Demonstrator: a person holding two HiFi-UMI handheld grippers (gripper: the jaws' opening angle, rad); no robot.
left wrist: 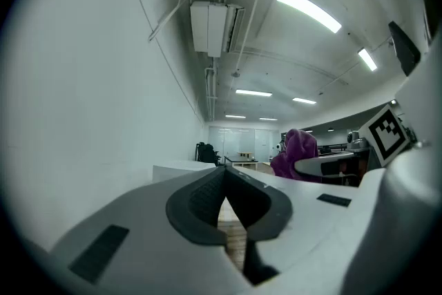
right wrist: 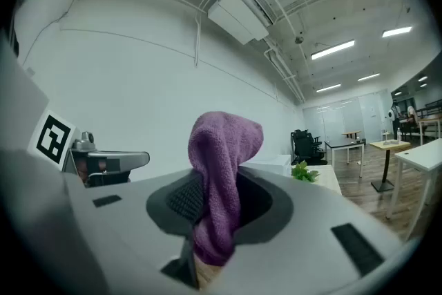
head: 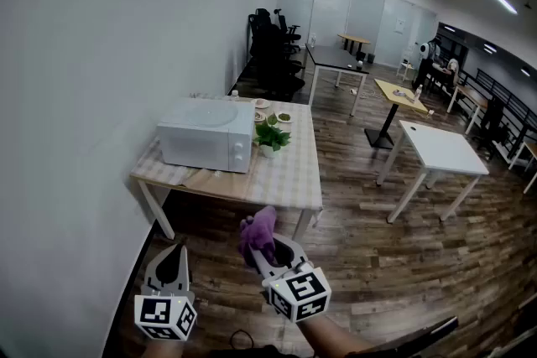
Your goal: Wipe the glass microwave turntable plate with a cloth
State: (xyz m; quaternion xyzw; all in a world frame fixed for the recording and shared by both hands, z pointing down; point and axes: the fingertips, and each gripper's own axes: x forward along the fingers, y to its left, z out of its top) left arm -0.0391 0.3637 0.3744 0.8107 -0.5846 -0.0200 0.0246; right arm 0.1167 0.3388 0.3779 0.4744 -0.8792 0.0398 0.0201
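Purple cloth [head: 258, 230] is pinched in the right gripper [head: 257, 251], low in the centre of the head view. In the right gripper view it stands up out of the clamped jaws and also hangs below them. The left gripper [head: 182, 254], at lower left, has its 2 jaws pressed fully together with nothing between them. Both grippers are held over the wooden floor [head: 394, 264], well apart from the table [head: 289, 180] at mid-frame. A white microwave [head: 207, 137] sits on the left part of that table. A faint round outline lies on its top; whether that is the glass plate cannot be told. A small potted plant [head: 271, 137] stands just right of the microwave, with small dishes [head: 284, 117] behind it.
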